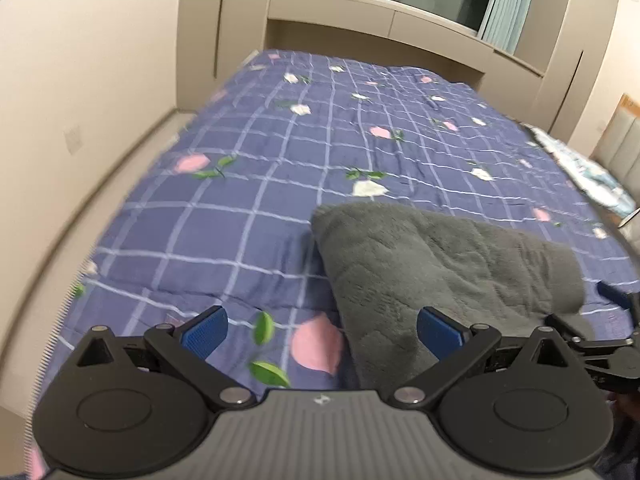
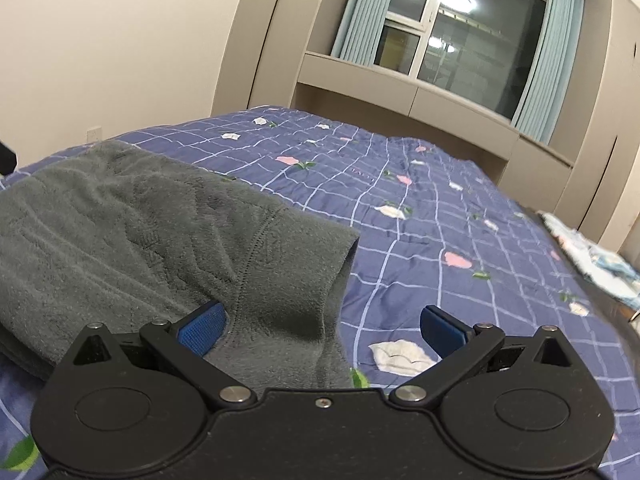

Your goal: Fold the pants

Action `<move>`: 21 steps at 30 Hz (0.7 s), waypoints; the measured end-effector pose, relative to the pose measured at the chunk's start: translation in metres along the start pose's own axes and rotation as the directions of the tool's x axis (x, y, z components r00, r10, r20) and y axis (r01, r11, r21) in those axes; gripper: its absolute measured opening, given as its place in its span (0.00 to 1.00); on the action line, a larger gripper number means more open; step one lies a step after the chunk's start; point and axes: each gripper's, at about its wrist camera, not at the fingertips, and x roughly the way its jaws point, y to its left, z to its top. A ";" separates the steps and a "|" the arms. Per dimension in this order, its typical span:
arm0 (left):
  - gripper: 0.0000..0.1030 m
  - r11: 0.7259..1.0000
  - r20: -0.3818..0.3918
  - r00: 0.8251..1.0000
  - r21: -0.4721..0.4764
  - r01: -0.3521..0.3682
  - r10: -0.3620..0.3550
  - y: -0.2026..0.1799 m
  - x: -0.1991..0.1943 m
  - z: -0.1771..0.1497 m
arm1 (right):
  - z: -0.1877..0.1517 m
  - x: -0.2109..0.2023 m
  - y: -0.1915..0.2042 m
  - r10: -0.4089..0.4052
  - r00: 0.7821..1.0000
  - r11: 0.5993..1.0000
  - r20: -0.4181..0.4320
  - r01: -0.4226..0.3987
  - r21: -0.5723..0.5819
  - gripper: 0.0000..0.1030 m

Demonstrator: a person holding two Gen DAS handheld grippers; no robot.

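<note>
Grey fleece pants [image 1: 432, 264] lie folded into a thick bundle on the blue checked bedspread [image 1: 248, 184]. My left gripper [image 1: 322, 334] is open above the bundle's near left corner; its blue pads hold nothing. In the right wrist view the same pants [image 2: 132, 232] fill the left half, one corner drooping toward me. My right gripper [image 2: 322, 330] is open over that near right corner, its left pad [image 2: 202, 330] just above the fleece, gripping nothing. The right gripper's black frame [image 1: 612, 344] shows at the right edge of the left wrist view.
The bed with its flowered bedspread [image 2: 460, 248] stretches away to built-in cabinets under a window [image 2: 464, 36]. A light patterned pillow or cloth [image 2: 592, 264] lies at the bed's right side. A beige wall [image 1: 80, 100] runs along the left.
</note>
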 end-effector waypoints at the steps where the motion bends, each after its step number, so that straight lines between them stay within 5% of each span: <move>1: 1.00 1.000 -0.017 0.999 -0.013 0.027 -0.028 0.002 0.004 -0.001 | 0.000 0.000 -0.002 0.008 1.000 1.000 -0.002 -0.008 0.008 1.00; 7: 1.00 0.984 -0.093 0.980 -0.043 0.171 -0.175 0.002 0.029 -0.006 | -0.001 0.001 -0.021 0.126 0.992 0.986 -0.011 -0.124 0.112 1.00; 13: 1.00 0.974 -0.139 0.964 -0.064 0.219 -0.226 -0.006 0.050 -0.010 | -0.002 0.017 -0.050 0.313 0.948 0.919 -0.058 -0.287 0.272 1.00; 17: 1.00 0.963 -0.172 0.949 -0.094 0.251 -0.264 -0.005 0.065 -0.010 | 0.000 0.040 -0.066 0.461 0.882 0.839 -0.103 -0.395 0.373 1.00; 21: 1.00 0.949 -0.198 0.930 -0.123 0.290 -0.310 -0.004 0.077 -0.010 | 0.003 0.066 -0.081 0.607 0.780 0.748 -0.153 -0.496 0.441 1.00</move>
